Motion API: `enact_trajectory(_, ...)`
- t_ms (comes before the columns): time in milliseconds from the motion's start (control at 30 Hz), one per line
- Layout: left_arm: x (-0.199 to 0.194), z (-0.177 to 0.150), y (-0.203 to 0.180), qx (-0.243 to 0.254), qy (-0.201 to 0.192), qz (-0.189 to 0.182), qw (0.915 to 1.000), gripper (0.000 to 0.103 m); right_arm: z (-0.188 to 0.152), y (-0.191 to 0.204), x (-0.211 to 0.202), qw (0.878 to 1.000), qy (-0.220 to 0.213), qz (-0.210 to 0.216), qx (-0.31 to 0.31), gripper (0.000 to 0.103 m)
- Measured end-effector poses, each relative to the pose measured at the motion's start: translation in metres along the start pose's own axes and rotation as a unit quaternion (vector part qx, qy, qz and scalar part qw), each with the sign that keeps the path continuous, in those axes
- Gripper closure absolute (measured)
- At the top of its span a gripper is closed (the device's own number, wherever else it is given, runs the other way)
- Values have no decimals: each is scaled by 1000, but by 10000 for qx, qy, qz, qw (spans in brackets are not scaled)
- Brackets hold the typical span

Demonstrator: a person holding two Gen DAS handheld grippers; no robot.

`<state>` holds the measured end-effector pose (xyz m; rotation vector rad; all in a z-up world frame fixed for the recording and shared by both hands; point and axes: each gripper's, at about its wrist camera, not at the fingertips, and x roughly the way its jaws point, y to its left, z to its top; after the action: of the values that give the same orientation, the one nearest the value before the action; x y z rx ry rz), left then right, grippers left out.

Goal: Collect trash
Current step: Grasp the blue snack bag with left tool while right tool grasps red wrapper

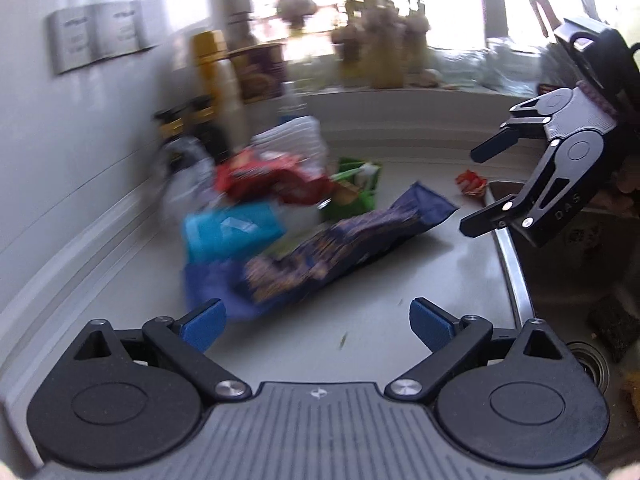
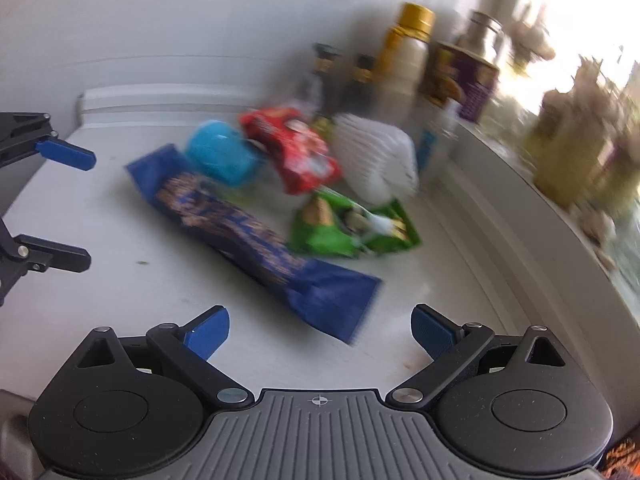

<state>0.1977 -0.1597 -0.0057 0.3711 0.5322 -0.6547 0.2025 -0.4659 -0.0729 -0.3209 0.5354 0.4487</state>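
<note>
Both the left gripper (image 1: 318, 322) and right gripper (image 2: 320, 330) stood wide open and empty, presumably readied for grasping. The long blue wrapper (image 2: 256, 240) lay nearest on the bench (image 2: 120, 300), before the piled trash at the far wall.

"DAS" on the right gripper (image 1: 486, 188); wrapper lettering blurred, unreadable.

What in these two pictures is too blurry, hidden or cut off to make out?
- Printing on the long blue wrapper and red wrapper: motion blur, both views.
- Labels on the bottles by the wall: blurred.
- What lies under the white bag: hidden by the pile, left view.
- Windowsill items: washed out by window glare.
- Sink: cut off by the left view's right edge.
- Small red scrap: too small to identify.
</note>
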Motion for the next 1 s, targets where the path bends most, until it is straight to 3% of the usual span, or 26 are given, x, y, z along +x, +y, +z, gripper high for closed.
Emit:
enact_trajectory(300, 48, 22, -12, 580, 146, -169, 9981, 18, -19, -36, 29, 9979, 307, -288, 489, 7)
enact_trajectory(500, 64, 28, -14, 745, 258, -332, 9963, 22, -26, -56, 42, 9946, 391, -389, 877, 15)
enact_trajectory(667, 72, 31, -17, 838, 332, -323, 9954, 29, -25, -68, 46, 9913, 357, -323, 1228, 33)
enact_trajectory(733, 72, 31, -17, 831, 363, -322, 9954, 41, -23, -69, 47, 9909, 339, -316, 1260, 50)
enact_trajectory(833, 75, 29, -16, 834, 473, -316, 9949, 53, -19, -71, 49, 9904, 354, -279, 1304, 68)
enact_trajectory(1000, 75, 29, -17, 829, 443, -292, 9951, 61, -16, -65, 50, 9917, 360, -376, 1177, 72)
